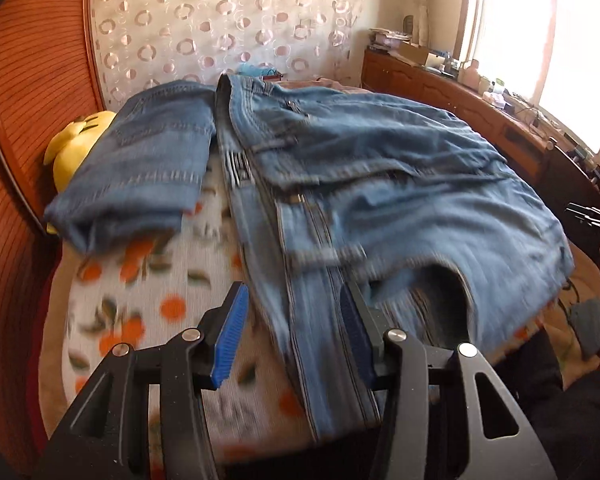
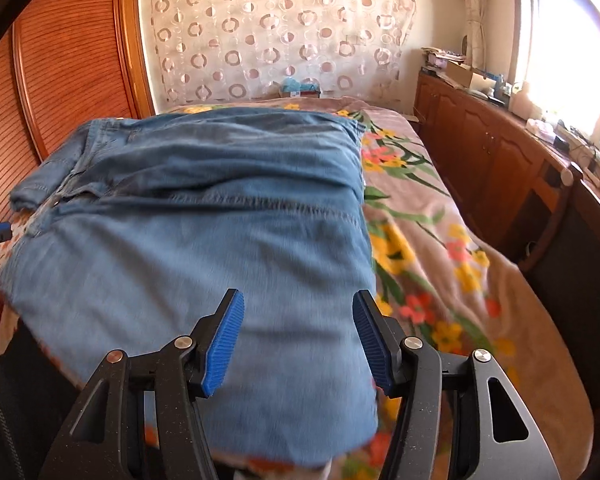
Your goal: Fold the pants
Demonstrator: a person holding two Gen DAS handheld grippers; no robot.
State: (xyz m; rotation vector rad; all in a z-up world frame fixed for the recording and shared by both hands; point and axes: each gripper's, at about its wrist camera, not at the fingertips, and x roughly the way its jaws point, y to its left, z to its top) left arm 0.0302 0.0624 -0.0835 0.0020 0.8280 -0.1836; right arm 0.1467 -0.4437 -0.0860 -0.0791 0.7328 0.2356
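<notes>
Left hand-held gripper: half-open, empty, above pants; right hand-held gripper: half-open, empty

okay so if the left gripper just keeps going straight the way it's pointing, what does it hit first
Most likely the jeans. The left gripper points down at the bed, jaws open, and a seamed denim strip runs between the blue pads. The orange-print blanket lies just left of that line; depth is uncertain.

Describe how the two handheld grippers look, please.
Both look alike. The left gripper and the right gripper have black angular frames with cut-out slots, round silver pivot bolts, and two fingers carrying ribbed blue pads. No cables or markings show.
</notes>
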